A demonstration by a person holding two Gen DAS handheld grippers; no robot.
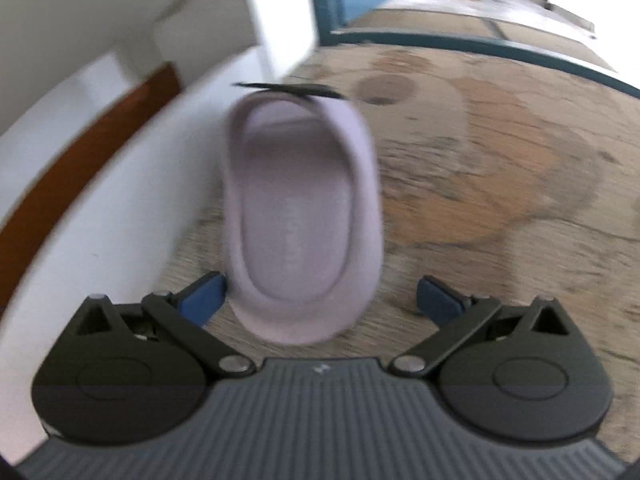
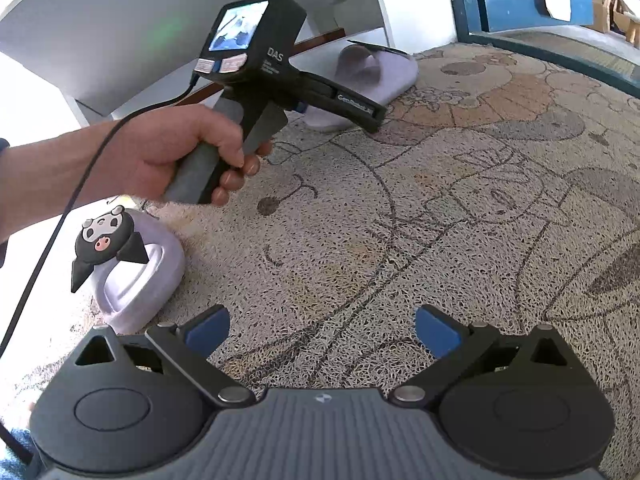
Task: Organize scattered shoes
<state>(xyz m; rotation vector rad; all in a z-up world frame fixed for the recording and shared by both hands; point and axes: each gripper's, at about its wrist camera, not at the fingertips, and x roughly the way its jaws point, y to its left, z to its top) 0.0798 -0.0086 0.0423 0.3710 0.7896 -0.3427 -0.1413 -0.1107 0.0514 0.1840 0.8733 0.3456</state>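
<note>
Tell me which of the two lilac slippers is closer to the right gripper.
The lilac foam slipper with the black cartoon charm, lying just left of the open right gripper. The other lilac slipper lies far off by the white wall, at the left gripper.

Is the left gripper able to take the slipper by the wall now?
Probably yes. The left gripper is open, the slipper's heel lies between its fingers, and nothing blocks it; only the wall is close alongside.

My left-wrist view motion-blurred, lilac slipper (image 1: 300,216) smeared, its toe hidden behind black charm (image 1: 292,90).
</note>
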